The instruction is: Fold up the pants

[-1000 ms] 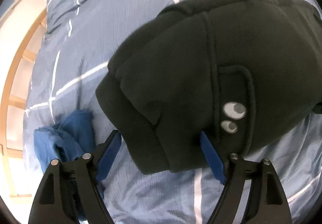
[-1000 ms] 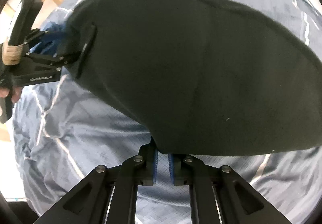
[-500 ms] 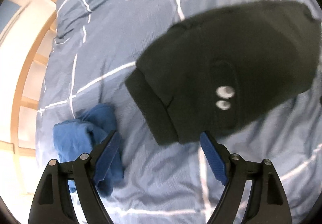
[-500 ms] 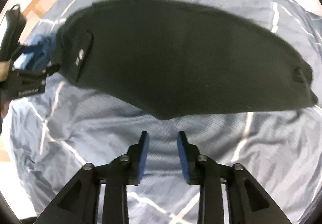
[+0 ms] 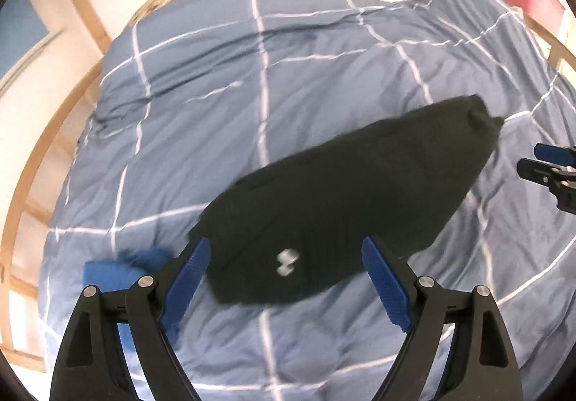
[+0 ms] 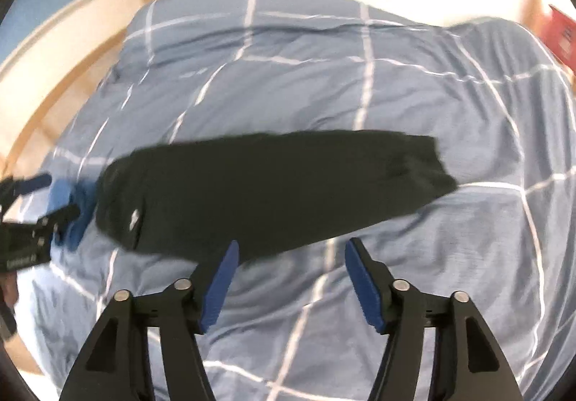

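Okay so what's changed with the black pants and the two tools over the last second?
The right tool, shut on the edge of the black pants a second ago, has opened and let go. The left tool, already open around the waistband end, has backed away, as has the right. The pants now lie lengthwise and free on the blue checked duvet. The blue garment stays beside the waistband.

Bright, even daylight with soft shadows. Both fisheye views are motion-blurred. Edges curve, with black corners and overexposed white at 12 o'clock.
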Motion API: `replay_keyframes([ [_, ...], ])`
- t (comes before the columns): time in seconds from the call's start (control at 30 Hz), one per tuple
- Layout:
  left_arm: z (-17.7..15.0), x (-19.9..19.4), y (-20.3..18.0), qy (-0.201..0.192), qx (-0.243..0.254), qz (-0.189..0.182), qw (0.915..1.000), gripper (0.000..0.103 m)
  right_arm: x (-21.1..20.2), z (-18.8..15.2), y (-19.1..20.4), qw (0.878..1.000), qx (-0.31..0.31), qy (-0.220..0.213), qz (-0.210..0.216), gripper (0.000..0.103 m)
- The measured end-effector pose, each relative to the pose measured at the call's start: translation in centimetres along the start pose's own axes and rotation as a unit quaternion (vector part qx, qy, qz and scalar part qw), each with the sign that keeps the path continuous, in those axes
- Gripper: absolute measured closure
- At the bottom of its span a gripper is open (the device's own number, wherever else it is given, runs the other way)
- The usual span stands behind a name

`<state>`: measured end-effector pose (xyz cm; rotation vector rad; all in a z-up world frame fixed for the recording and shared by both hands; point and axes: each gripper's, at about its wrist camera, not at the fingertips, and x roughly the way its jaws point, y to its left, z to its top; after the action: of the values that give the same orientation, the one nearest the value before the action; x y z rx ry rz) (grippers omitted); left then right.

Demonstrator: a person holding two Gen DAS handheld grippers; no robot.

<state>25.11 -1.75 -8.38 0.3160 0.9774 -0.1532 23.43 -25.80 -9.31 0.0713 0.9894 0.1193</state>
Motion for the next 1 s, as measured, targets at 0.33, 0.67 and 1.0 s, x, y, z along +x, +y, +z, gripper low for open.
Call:
replay_keyframes([
  [0.33, 5.1, 2.4, -5.7, -0.015, -0.029, -0.024, 0.9992, 0.016, 1.9, 2.5, -8.6, 0.997, 0.049, -0.021, -0.049, 0.039],
  [0.67, 7.3, 7.2, -10.2, -0.001, -0.051, -0.014, 0.9986, 0.016, 8.1, 4.0, -16.7, 0.986, 0.161, -0.015, -0.028, 0.039],
  [1.0, 7.5, 10.8, -12.2, 0.032, -0.054, -0.003, 0.998, 0.016, 14.0, 3.9, -20.5, 0.97, 0.241, 0.01, -0.012, 0.039],
])
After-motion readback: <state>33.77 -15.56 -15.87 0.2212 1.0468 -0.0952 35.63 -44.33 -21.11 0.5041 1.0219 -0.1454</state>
